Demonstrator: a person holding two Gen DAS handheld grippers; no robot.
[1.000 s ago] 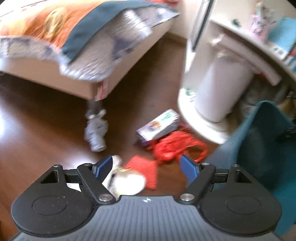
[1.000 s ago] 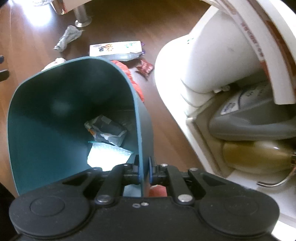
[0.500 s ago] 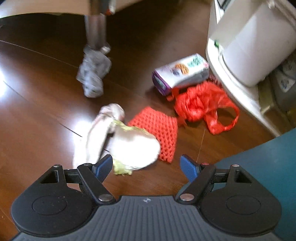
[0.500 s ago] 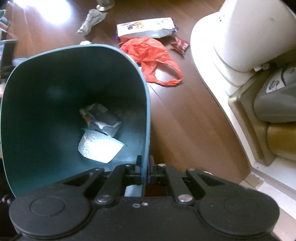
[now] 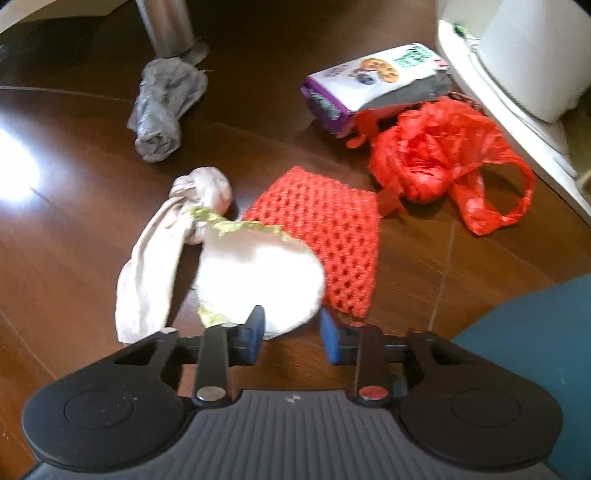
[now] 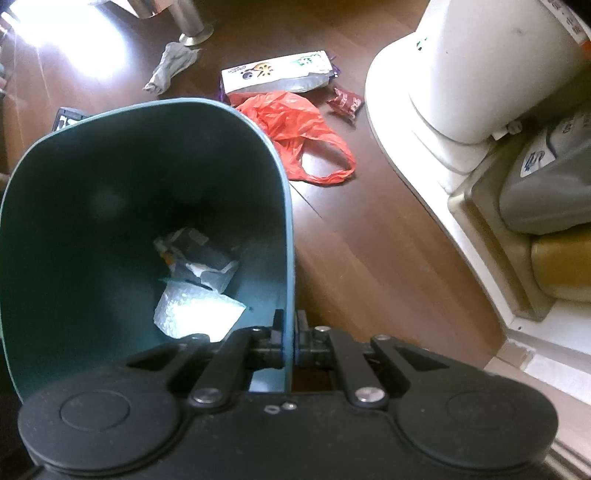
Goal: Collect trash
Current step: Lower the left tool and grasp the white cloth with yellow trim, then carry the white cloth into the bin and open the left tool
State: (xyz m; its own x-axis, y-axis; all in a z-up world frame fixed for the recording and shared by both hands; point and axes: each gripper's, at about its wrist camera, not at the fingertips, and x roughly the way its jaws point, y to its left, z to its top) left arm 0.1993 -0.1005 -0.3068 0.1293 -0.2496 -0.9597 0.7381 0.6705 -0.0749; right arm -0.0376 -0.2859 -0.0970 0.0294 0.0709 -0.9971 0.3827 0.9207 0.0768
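Note:
My left gripper (image 5: 291, 334) is low over the wooden floor, its jaws partly closed around the near edge of a white round wrapper with a gold rim (image 5: 258, 280). A pale knotted bag (image 5: 162, 251) lies left of it, a red foam net (image 5: 328, 236) right of it. Further off lie a red plastic bag (image 5: 443, 162), a purple-white snack pack (image 5: 373, 81) and a grey crumpled bag (image 5: 162, 107). My right gripper (image 6: 290, 345) is shut on the rim of a teal bin (image 6: 122, 192) that holds crumpled wrappers (image 6: 199, 280).
A white curved base with a white cylinder (image 6: 491, 70) stands at the right, with grey and tan containers (image 6: 546, 199) behind it. A metal bed leg (image 5: 166, 26) stands at the back. A small red wrapper (image 6: 345, 103) lies near the white base.
My left gripper has dropped closer to the floor and its jaws have narrowed around the white wrapper. The right gripper with the bin has shifted slightly back.

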